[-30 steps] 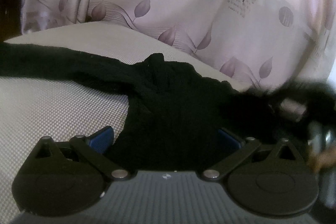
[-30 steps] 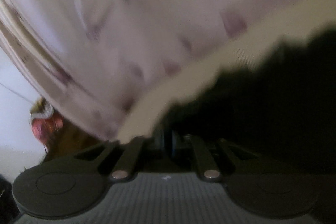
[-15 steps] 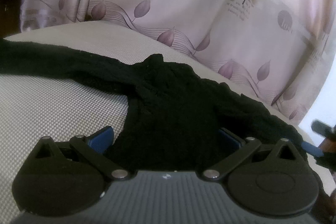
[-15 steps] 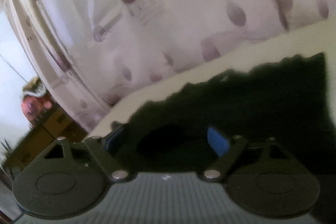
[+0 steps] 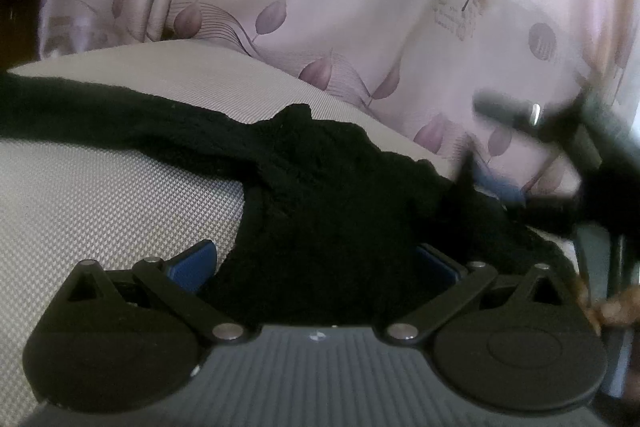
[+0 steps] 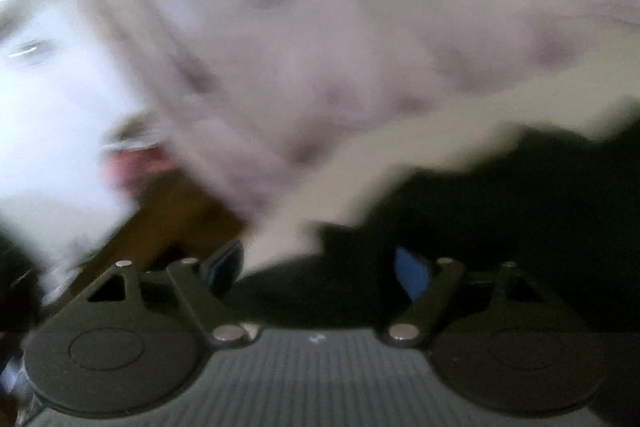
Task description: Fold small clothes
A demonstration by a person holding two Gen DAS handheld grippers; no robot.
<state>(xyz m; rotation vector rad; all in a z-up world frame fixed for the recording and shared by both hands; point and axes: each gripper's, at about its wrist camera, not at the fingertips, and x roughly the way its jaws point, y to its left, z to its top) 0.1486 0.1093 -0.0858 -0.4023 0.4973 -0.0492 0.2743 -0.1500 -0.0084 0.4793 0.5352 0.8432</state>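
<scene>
Matt black knit garment [image 5: 320,195] lies on coarse woven grey surface [image 5: 100,211]; behind, a satiny, leaf-printed curtain [image 5: 320,7].

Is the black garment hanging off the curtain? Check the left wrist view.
No: the black garment lies spread on the grey woven surface, in front of the curtain.

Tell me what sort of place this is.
Probably a bedroom or living room at home: a black garment lies on a grey woven cushion or mattress, a leaf-print curtain hangs behind it, and wooden furniture stands alongside.
</scene>
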